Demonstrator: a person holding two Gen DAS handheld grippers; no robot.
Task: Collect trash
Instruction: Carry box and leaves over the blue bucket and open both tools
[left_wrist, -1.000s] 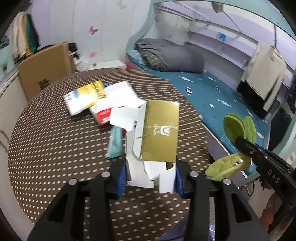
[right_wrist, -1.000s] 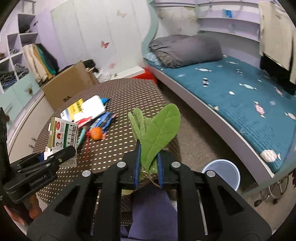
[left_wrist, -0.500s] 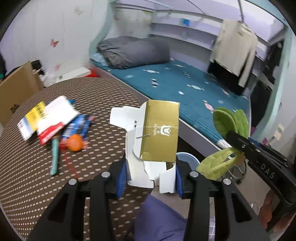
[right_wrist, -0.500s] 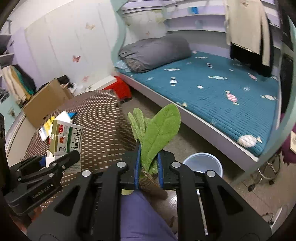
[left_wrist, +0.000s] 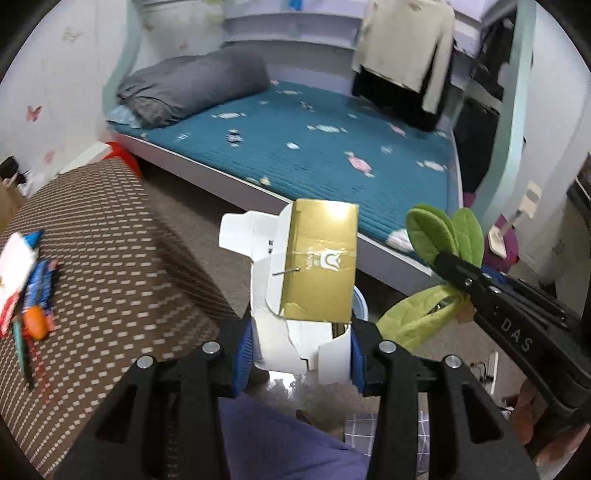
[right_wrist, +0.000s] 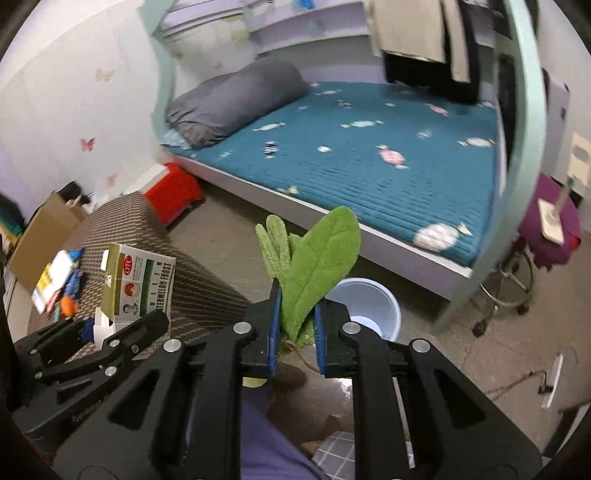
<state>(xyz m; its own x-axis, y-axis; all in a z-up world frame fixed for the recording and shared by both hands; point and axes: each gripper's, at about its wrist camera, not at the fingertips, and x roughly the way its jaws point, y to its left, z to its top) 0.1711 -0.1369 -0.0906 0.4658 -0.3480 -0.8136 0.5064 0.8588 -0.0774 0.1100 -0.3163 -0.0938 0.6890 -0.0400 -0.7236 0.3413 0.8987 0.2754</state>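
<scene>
Gold box (left_wrist: 317, 266) is squeezed in the left gripper (left_wrist: 301, 349) jaws; green leaves (right_wrist: 314, 266) are pinched tight in the right gripper (right_wrist: 295, 332), above a blue bucket (right_wrist: 369, 295).

Home bedroom: bed (right_wrist: 369, 155) with grey bedding (right_wrist: 236, 99), hung clothes (left_wrist: 406, 48), butterfly wall stickers (right_wrist: 88, 142).

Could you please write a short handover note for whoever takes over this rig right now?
Left tongs: shut on the torn gold carton.
Right tongs: shut on the green leaves.
Both loads are in the air past the table's edge; the pale blue bin stands on the floor beside the bed, just ahead of the right tongs.
Done: two pieces picked up.
Left: drop both in the bin, then clear the wrappers and orange piece on the brown dotted table.
</scene>
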